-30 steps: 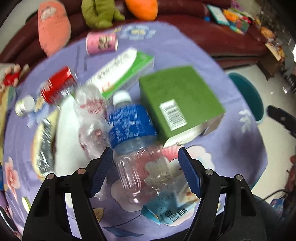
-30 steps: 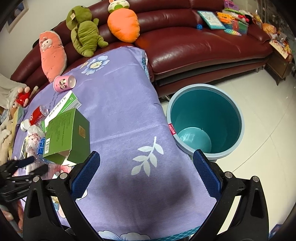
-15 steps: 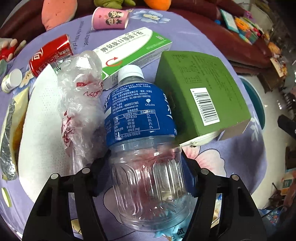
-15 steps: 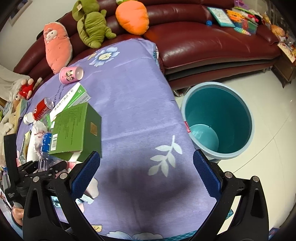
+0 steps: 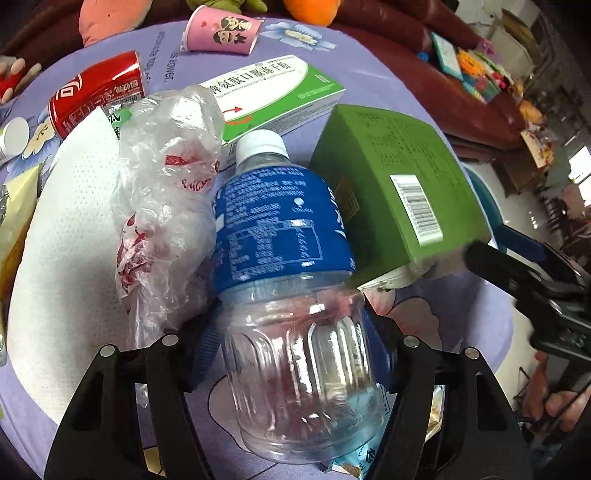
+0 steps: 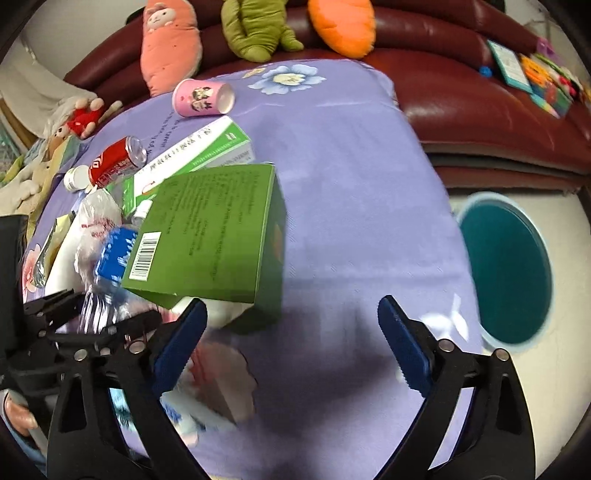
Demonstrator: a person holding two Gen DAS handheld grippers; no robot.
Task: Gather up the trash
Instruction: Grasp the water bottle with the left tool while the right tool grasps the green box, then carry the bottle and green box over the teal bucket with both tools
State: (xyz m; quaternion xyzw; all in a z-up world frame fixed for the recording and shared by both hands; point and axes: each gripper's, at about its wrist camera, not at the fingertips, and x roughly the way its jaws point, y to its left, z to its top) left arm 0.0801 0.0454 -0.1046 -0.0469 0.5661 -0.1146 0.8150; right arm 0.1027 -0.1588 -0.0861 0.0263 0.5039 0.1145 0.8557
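**Bottle pinched in the left tool among the litter**

Bottle (image 5: 288,280), clear plastic with a blue label and white cap, lies on the purple-clothed worktop (image 6: 351,166) with its ribbed lower body clamped between the two fingers of the left tool (image 5: 291,350). Its cap points away from the camera. A crumpled plastic bag (image 5: 170,199) presses against its left side, lying over a white paper towel (image 5: 70,236). A green box (image 5: 399,184) sits just beside the bottle on the right, tilted. Beyond the cap lies a white-and-green carton (image 5: 273,92), with a red can (image 5: 99,92) on its side to the left and a pink paper cup (image 5: 221,33) further back.

Right tool (image 6: 291,347) hovers over the cloth with its blue-padded fingers spread wide and nothing between them, near the green box's corner. A teal bin (image 6: 506,266) stands on the floor beside the worktop's right edge, in front of a dark red sofa (image 6: 480,110).
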